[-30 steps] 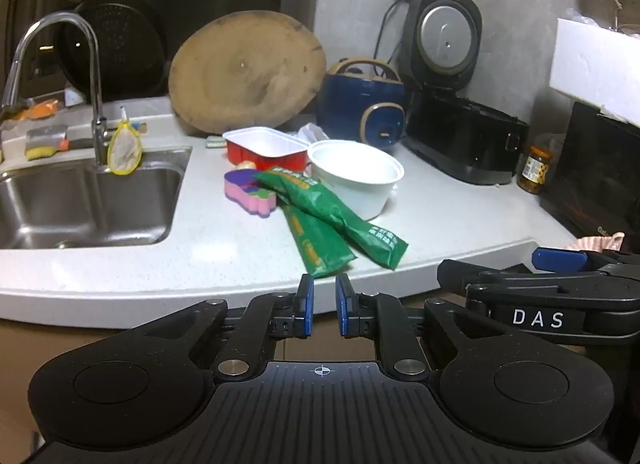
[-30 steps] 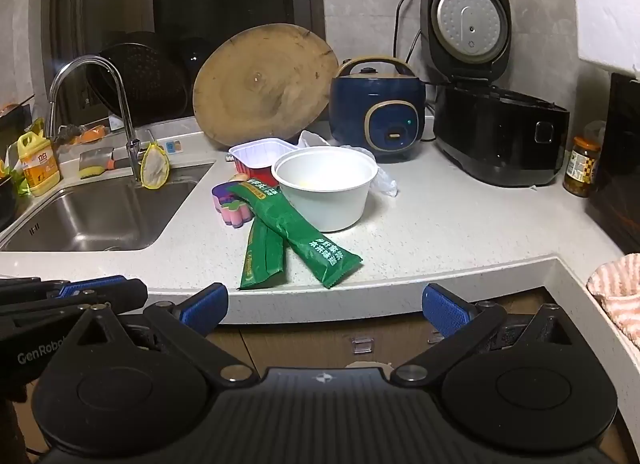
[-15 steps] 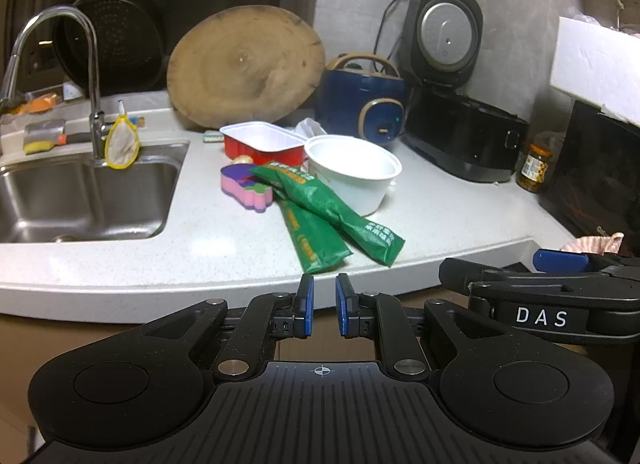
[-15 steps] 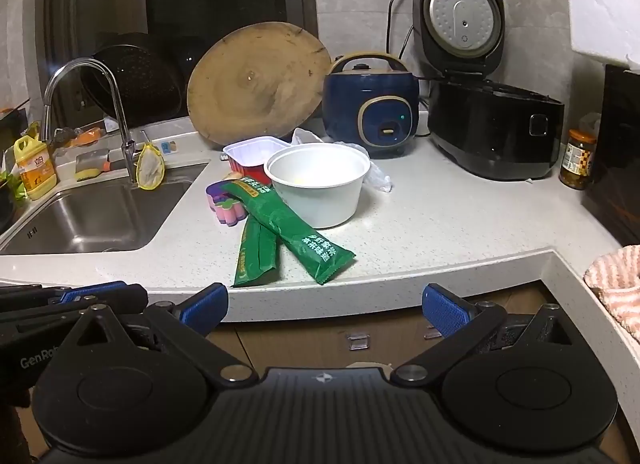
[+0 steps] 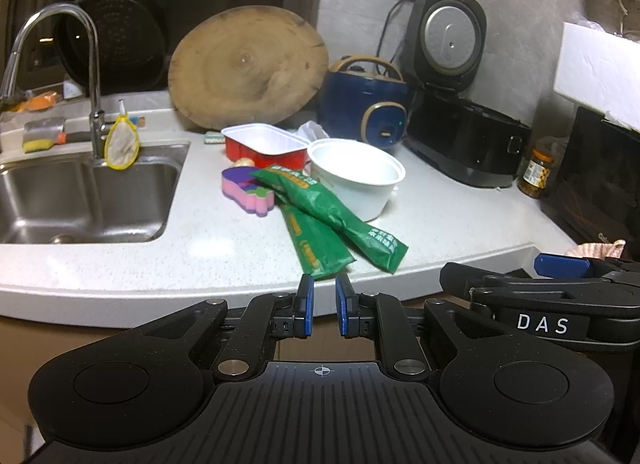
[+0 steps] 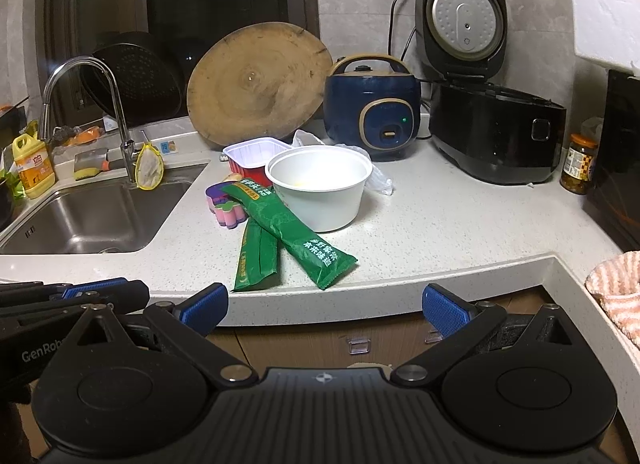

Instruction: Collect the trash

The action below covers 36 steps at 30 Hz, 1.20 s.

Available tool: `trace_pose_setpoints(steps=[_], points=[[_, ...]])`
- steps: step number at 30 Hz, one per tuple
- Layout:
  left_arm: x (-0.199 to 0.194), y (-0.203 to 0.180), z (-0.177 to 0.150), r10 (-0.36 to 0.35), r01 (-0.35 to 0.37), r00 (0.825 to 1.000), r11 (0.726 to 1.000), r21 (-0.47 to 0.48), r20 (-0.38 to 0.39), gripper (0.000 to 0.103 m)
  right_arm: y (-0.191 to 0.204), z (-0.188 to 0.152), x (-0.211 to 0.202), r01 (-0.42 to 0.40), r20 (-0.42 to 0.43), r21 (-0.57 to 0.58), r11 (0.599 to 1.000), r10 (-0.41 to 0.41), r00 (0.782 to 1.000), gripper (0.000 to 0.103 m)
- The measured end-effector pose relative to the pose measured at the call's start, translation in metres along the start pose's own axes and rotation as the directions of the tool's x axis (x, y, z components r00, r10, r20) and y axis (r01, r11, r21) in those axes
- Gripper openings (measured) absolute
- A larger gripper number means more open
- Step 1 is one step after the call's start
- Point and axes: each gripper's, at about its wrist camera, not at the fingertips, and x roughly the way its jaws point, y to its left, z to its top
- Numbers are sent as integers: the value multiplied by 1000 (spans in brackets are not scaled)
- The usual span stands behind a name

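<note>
Bench (image 6: 440, 224) of pale speckled stone carries the trash near its front edge — a white bowl (image 6: 320, 188), a red tray (image 6: 256, 156) just behind it, two green wrappers (image 6: 280, 240) crossed and leaning on a pink-and-purple sponge (image 6: 224, 204). Left gripper (image 5: 321, 306) hangs before the edge, jaws nearly together on nothing; right gripper (image 6: 326, 308) – jaws spread wide, empty.

The two packets (image 6: 294, 236) are green with yellow and white marks. The bowl (image 6: 320, 192) is white. The tray (image 6: 256, 156) is red outside and white inside. The sponge (image 6: 224, 204) is pink and purple. The bench (image 6: 440, 224) is white with tiny specks. The cooker (image 6: 374, 104) is dark blue.
</note>
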Motion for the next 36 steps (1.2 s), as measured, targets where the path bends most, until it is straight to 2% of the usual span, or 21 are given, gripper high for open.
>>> trace_pose_setpoints(steps=[36], points=[[-5,1,-1,-12,12,1000,1000,1,-11,16,9,-6,8,-10,-28,-4,1000,9,1000,103]])
